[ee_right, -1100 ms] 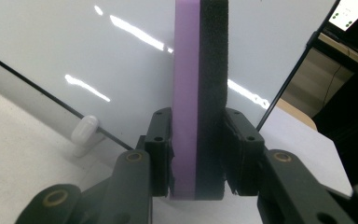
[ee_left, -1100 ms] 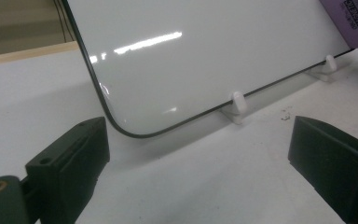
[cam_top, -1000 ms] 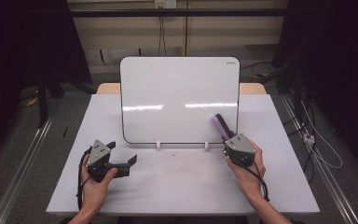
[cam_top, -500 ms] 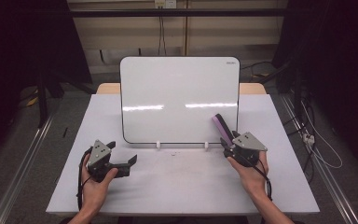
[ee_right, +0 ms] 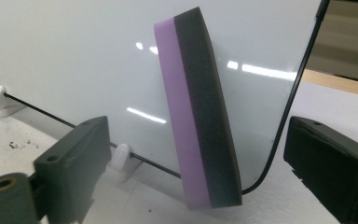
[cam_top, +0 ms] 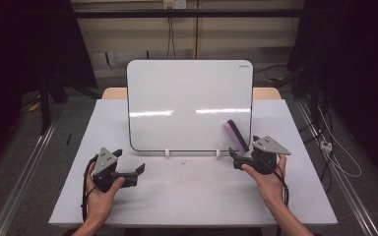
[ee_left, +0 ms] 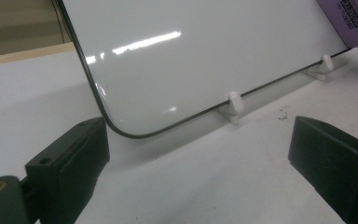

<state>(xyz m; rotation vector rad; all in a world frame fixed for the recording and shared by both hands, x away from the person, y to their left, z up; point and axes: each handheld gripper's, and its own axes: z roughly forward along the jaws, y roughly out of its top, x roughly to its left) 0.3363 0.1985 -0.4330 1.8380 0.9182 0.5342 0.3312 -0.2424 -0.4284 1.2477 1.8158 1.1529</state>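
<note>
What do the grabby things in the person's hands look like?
Each hand holds a chunky black tool. The left gripper and the right gripper both have two blocky black jaws, a grey three-cornered plate on top and a black cable trailing back along the arm. By the left gripper's jaw sits a small brass-coloured ring. The forearms are bare, with no sleeves.

Eraser [ee_right: 200, 116]: slim block, purple layer bonded to a dark grey felt layer. Stands on end, tilted, leaning against the whiteboard [cam_top: 189, 103] near the board's lower right corner [cam_top: 236, 135]. Bottom end rests on the counter [cam_top: 197, 196] just in front of the board. Purple face carries a dark printed label [ee_left: 354, 9].
</note>
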